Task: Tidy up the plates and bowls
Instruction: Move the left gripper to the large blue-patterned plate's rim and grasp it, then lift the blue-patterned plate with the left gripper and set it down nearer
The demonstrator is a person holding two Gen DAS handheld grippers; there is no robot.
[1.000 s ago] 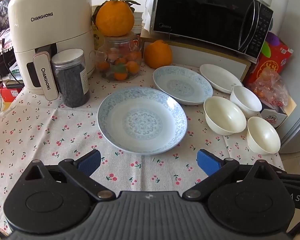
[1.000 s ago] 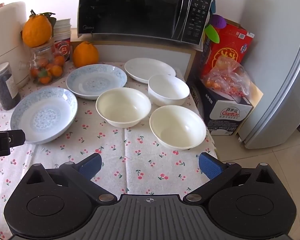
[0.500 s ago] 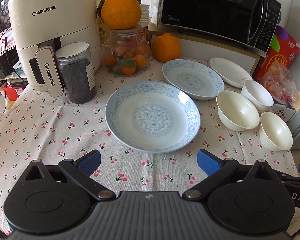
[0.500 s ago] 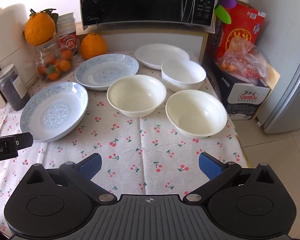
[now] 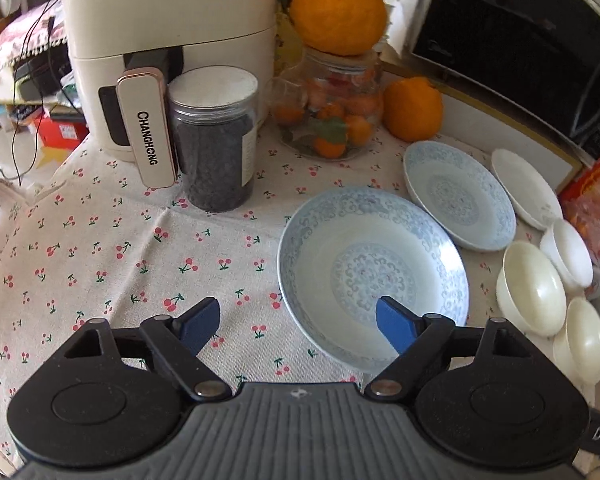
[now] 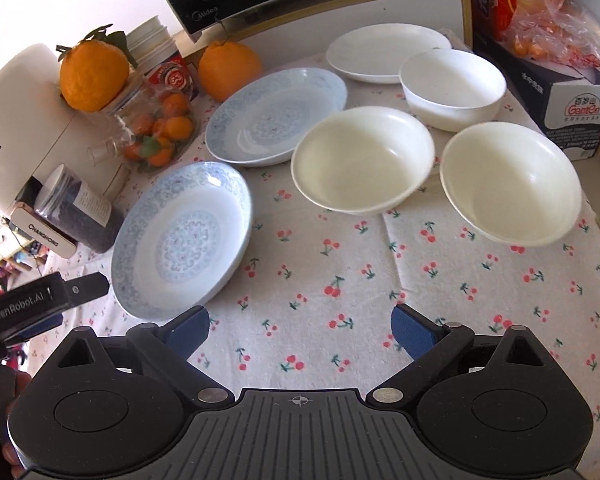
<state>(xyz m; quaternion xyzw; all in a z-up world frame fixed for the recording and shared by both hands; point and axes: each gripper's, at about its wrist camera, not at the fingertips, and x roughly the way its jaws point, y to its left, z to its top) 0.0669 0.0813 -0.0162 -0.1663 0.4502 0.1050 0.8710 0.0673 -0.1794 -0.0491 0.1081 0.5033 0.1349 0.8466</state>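
A near blue-patterned plate (image 5: 374, 276) (image 6: 184, 236) lies on the cherry-print cloth. A second blue plate (image 5: 458, 194) (image 6: 276, 114) and a plain white plate (image 5: 526, 188) (image 6: 388, 58) lie behind it. Three bowls stand to the right: a cream one (image 6: 362, 158), another cream one (image 6: 510, 182) and a white one (image 6: 452, 86). My left gripper (image 5: 298, 322) is open, its right finger over the near plate's front-left rim, its left finger over the cloth. My right gripper (image 6: 300, 326) is open and empty above bare cloth in front of the bowls.
An air fryer (image 5: 168, 40), a dark-filled jar (image 5: 216, 140), a glass jar of small oranges (image 5: 332, 112) and two large oranges stand at the back left. A microwave (image 5: 520, 40) sits behind the plates. A box and bagged fruit (image 6: 556, 40) stand at the right.
My left gripper has moved forward and down, so its right finger now overlaps the near blue plate. My right gripper has moved closer to the table and the bowls. Both stay open.
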